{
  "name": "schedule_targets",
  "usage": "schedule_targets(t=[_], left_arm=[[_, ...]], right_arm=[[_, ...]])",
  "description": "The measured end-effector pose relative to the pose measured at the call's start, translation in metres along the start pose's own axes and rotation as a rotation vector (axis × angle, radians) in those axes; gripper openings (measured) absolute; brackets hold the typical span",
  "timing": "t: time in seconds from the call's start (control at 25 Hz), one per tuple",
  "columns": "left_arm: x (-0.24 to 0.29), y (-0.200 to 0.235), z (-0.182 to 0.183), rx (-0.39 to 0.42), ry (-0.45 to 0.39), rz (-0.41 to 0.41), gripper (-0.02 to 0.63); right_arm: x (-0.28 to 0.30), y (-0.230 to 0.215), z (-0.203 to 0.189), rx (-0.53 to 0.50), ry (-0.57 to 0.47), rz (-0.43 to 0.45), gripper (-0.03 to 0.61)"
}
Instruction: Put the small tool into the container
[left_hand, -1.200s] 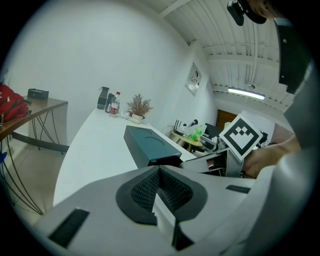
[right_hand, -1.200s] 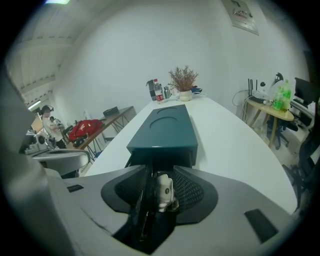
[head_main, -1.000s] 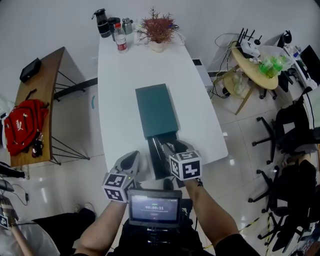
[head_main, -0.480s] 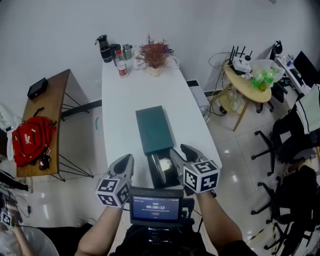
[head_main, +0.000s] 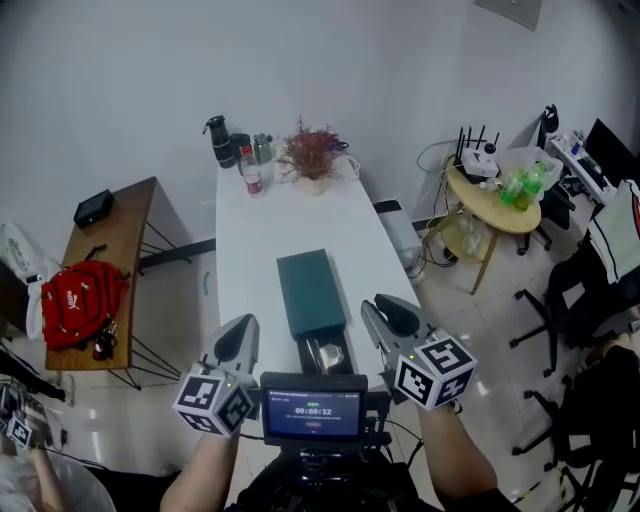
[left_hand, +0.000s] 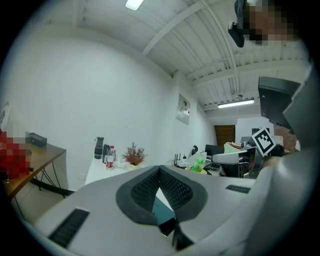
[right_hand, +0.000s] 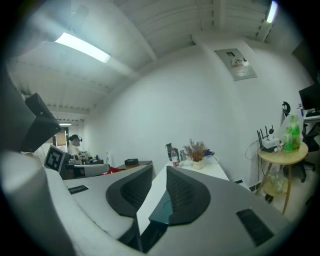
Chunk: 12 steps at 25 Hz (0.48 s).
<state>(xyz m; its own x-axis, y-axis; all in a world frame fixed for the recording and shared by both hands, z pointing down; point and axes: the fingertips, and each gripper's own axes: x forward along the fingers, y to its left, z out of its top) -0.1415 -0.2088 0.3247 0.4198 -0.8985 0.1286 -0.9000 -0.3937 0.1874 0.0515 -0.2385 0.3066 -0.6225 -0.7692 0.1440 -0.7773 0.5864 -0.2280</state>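
A teal box-shaped container (head_main: 309, 290) lies on the white table (head_main: 250, 240), with its dark drawer (head_main: 325, 355) pulled out toward me. A small pale round tool (head_main: 329, 352) lies in that drawer. My left gripper (head_main: 243, 332) hangs left of the drawer at the near edge, jaws shut with nothing between them. My right gripper (head_main: 381, 312) hovers just right of the drawer; its jaws are closing, still apart and holding nothing. The container (left_hand: 163, 214) shows below the left gripper (left_hand: 159, 171). Through the right gripper (right_hand: 159, 186) the container (right_hand: 162, 210) shows too.
Bottles and a dark flask (head_main: 240, 155) and a potted plant (head_main: 312, 155) stand at the table's far end. A wooden side table holds a red bag (head_main: 85, 300) on the left. A round table (head_main: 495, 195) and office chairs (head_main: 590, 290) stand on the right.
Both grippers have drawn back from the drawer toward me and risen. The right gripper has left the tool in the drawer and its jaws have narrowed. The head view has lifted.
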Motion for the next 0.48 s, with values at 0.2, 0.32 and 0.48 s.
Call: schedule_targets(t=[0.2, 0.32, 0.48], left_arm=[[-0.004, -0.009, 0.021, 0.023, -0.043, 0.011, 0.008], [-0.001, -0.014, 0.021, 0.025, -0.044, 0.017, 0.008], [0.004, -0.022, 0.018, 0.022, -0.040, 0.035, 0.008]], right_arm=[[-0.017, -0.002, 0.023, -0.036, -0.060, 0.016, 0.026], [-0.017, -0.008, 0.026, -0.031, -0.070, 0.024, 0.026], [-0.018, -0.013, 0.030, -0.041, -0.073, 0.057, 0.025]])
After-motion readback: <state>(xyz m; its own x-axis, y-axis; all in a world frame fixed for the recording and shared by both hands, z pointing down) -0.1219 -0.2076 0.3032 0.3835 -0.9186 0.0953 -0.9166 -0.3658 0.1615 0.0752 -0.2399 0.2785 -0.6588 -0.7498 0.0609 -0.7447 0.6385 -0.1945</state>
